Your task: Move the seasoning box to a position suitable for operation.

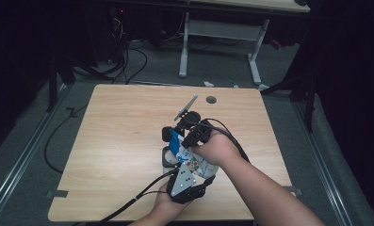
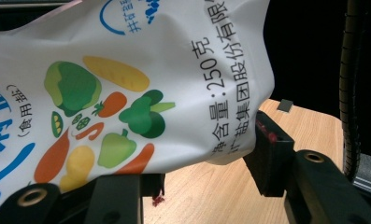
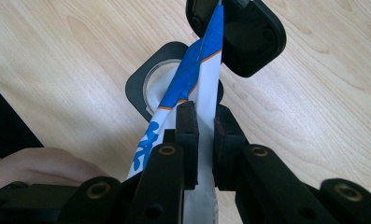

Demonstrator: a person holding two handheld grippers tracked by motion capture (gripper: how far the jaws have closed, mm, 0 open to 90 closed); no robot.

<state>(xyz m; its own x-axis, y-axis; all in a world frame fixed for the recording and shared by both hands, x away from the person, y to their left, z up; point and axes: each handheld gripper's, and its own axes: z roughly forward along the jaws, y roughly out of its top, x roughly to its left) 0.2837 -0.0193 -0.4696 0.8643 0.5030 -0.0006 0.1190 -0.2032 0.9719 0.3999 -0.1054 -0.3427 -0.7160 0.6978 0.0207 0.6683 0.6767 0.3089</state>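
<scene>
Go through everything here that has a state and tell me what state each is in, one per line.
Salt bag: lifted, tilted over the container.
Black container: lid flipped open.
Left gripper: shut on the bag's bottom.
Right gripper: shut on the bag's top edge.

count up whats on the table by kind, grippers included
grippers: 2 (left gripper, right gripper)
salt bag: 1
black container with open lid: 1
total: 4

A dim lab: bare wooden table (image 1: 128, 141), floor cables (image 1: 128, 61), adjustable desk (image 1: 222, 33) behind.
</scene>
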